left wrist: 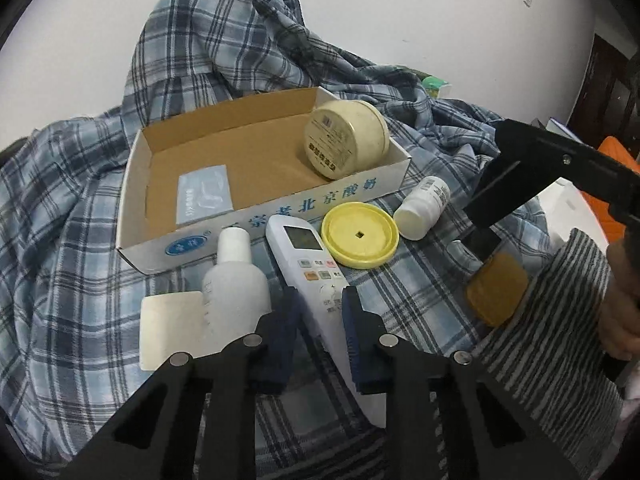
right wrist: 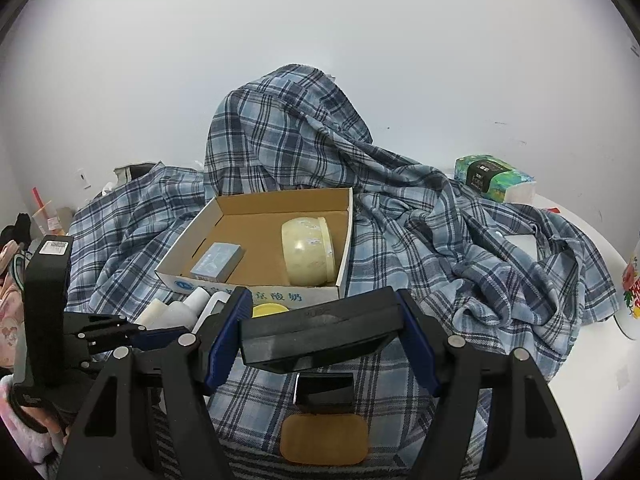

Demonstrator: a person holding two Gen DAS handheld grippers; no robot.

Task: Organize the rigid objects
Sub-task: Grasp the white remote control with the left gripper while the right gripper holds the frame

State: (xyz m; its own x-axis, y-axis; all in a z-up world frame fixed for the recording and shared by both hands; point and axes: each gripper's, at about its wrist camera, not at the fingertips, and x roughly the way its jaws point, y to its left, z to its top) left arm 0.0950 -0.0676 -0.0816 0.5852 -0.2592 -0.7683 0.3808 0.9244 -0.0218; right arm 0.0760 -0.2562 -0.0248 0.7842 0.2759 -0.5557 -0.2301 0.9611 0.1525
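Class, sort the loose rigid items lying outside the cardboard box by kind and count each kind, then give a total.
Bottles: 2, a translucent bottle and a small white bottle
Remote control: 1
Yellow lid: 1
Cream flat block: 1
Black-capped amber bottle, shut in the right gripper: 1
Total: 6

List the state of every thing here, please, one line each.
Cardboard box: open, partly filled.
Cream jar: in box, on its side, lidless.
Yellow lid: off, on cloth.
Remote: lying between left gripper fingers, ungripped.
Right gripper: shut on black block.
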